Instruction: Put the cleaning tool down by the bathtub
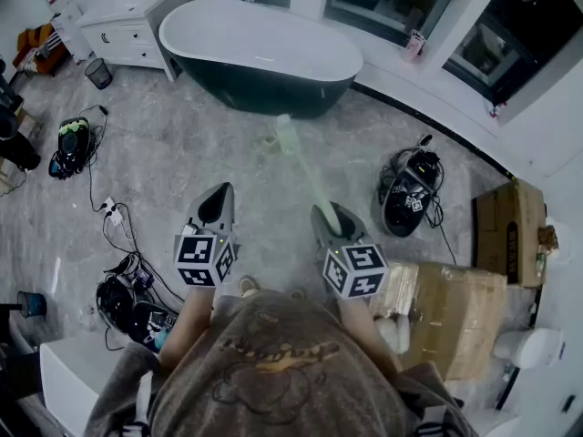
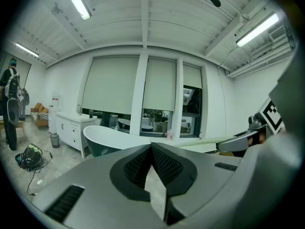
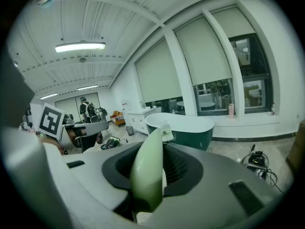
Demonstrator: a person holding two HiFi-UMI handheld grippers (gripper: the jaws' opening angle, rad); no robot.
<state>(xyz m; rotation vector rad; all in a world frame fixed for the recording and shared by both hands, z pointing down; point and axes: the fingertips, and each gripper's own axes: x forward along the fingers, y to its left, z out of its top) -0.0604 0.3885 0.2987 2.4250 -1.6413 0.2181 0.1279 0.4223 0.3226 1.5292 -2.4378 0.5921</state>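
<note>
The grey marbled floor (image 1: 173, 162) spreads out beneath the white bathtub (image 1: 260, 48) (dark on its outside), which stands well ahead of the person (image 1: 273, 371). The left gripper (image 1: 219, 197) points toward the tub with its jaws closed together on nothing. The right gripper (image 1: 326, 217), beside it, clamps the handle of the cleaning tool (image 1: 308, 173), a long pale green brush. Its white-bristled head hangs in the air above the floor, short of the tub.
</note>
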